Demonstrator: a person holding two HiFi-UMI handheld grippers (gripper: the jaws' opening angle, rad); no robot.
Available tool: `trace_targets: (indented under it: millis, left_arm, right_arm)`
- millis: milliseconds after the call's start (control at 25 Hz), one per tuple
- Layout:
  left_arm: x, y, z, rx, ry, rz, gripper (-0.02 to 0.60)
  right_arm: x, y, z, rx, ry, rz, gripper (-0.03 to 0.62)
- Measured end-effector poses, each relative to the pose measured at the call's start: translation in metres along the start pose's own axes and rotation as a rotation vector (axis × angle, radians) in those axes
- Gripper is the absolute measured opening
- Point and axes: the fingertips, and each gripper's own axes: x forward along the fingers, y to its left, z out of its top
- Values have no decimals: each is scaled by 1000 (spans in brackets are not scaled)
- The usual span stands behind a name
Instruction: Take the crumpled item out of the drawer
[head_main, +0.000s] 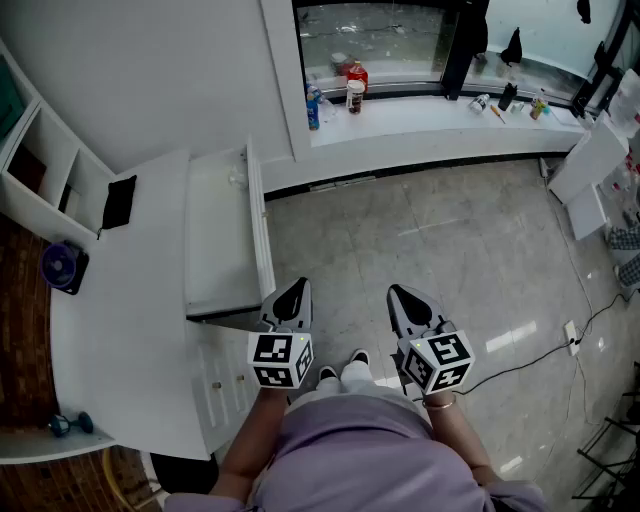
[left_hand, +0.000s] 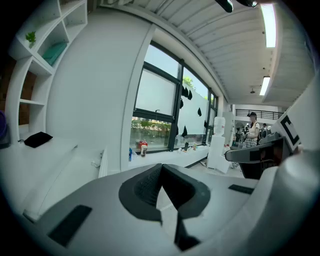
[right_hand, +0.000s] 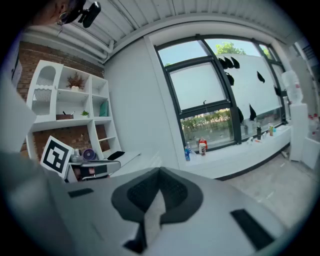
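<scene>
Crumpled item (head_main: 237, 179) is lying at the far end of the open drawer (head_main: 215, 255), well ahead of my left tool (head_main: 298, 290). I am holding it and my right tool (head_main: 401, 297) closed and empty, so opening the left before reaching in seems wise.

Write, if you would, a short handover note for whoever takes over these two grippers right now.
Left gripper: shut, empty, held by the near corner of the drawer.
Right gripper: shut, empty, held over the floor.
Things: the drawer stands open from the white desk. The crumpled item lies at the drawer's far end, untouched.
Done: the drawer is open.
Left: reach to the far end, open the jaws, grip the item and lift it out.
</scene>
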Motion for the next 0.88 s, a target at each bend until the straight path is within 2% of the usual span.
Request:
trace_targets:
  millis: [600,880]
  left_arm:
    - [7,9,21,17,-45,68,3]
    - [12,9,35,29,-64,106,93]
  right_arm:
    - [15,-16,20,-48,-35,33,3]
    - [12,-30,29,-50,-48,62,9]
